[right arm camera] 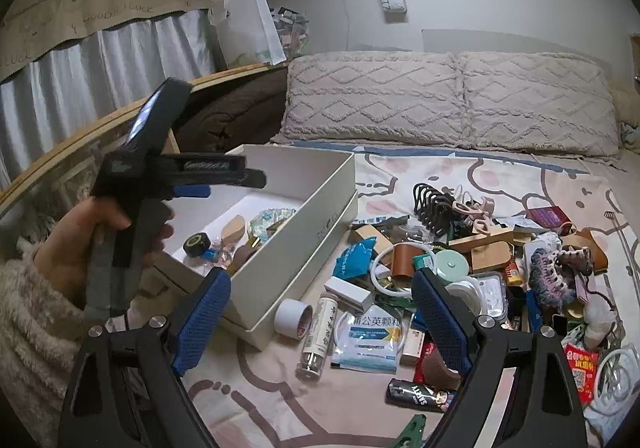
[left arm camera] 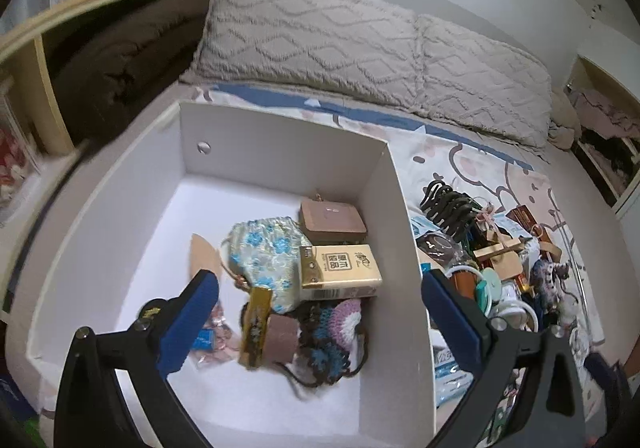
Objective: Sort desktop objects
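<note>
Only the right view shows the tape roll (right arm camera: pixel 294 317) outside the box (right arm camera: pixel 276 268).

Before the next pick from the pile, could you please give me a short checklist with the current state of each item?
1. Left hand-held gripper open, holding nothing: ok.
2. Right hand-held gripper open, holding nothing: ok.
3. White box has bare floor for more items: ok.
4. Left hand-held gripper over the box, clear of the pile: ok.
5. Roll of tape lies apart from the pile, easy to reach: ok.
6. Items in the pile overlap, so a clean single grasp there: cannot tell.
</note>
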`<state>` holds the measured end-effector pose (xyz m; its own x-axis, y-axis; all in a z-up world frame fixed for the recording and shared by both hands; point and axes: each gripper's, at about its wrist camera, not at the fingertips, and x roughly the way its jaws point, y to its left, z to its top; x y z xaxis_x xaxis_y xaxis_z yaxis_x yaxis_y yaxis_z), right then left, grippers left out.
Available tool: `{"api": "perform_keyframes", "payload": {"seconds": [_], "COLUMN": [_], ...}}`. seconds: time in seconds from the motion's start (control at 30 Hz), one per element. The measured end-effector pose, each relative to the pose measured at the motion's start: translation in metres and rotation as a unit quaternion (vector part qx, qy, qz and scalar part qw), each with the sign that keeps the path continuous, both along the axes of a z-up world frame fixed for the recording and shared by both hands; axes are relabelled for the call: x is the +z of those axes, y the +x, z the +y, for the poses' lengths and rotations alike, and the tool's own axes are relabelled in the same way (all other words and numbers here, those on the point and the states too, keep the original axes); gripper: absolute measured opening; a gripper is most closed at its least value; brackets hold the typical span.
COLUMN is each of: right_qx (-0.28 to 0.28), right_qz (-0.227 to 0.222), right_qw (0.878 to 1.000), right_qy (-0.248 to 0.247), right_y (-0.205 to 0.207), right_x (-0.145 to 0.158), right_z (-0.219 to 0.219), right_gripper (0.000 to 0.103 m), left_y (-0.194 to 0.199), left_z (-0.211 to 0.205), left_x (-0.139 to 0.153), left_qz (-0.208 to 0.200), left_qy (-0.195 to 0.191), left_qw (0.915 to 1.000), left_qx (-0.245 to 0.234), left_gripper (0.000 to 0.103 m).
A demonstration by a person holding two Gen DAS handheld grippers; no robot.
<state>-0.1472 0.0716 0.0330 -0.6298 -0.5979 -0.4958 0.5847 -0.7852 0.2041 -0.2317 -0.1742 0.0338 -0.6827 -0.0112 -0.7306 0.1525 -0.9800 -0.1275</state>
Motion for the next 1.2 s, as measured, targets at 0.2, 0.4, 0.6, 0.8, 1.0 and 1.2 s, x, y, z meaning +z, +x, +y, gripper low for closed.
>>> {"api": "perform_keyframes", "payload": {"seconds": [0.2, 0.4, 0.6, 0.8, 1.0, 1.2], "right_qx": [-0.006, -0.01, -0.011, -0.014, -0.022, -0.029], "right_qz": [0.008, 0.012, 0.021, 0.033, 0.046, 0.055], "right_qw": [1.0, 1.0, 1.0, 0.999, 0.999, 0.998], "right_qy": [-0.009, -0.002, 0.001, 0.007, 0.011, 0.015], "right_y": [0.008, 0.018, 0.03, 0.044, 0.06, 0.074], "right_x": [0.004, 0.006, 0.01, 0.01, 0.011, 0.009], "right_z": [0.002, 0.003, 0.006, 0.012, 0.024, 0.036], "right_gripper": [0.103, 0.103, 0.103, 0.103, 0.103, 0.103], "left_y": [0.037, 0.075, 0.114, 0.148, 0.184, 0.21], "left_z": [0.001, 0.006, 0.013, 0.018, 0.036, 0.045], "left_x": [0.01, 0.019, 0.03, 0.035, 0.036, 0.031], "left_qz": [0.036, 0.069, 0.101, 0.121, 0.146, 0.156], "left_qy": [-0.008, -0.011, -0.022, -0.033, -0.077, -0.088], "left_qw": [0.9993, 0.9975, 0.9946, 0.9921, 0.9863, 0.9838], "left_qx": [-0.006, -0.006, -0.001, 0.009, 0.003, 0.007], "left_gripper": [0.103, 0.103, 0.103, 0.103, 0.103, 0.103]}}
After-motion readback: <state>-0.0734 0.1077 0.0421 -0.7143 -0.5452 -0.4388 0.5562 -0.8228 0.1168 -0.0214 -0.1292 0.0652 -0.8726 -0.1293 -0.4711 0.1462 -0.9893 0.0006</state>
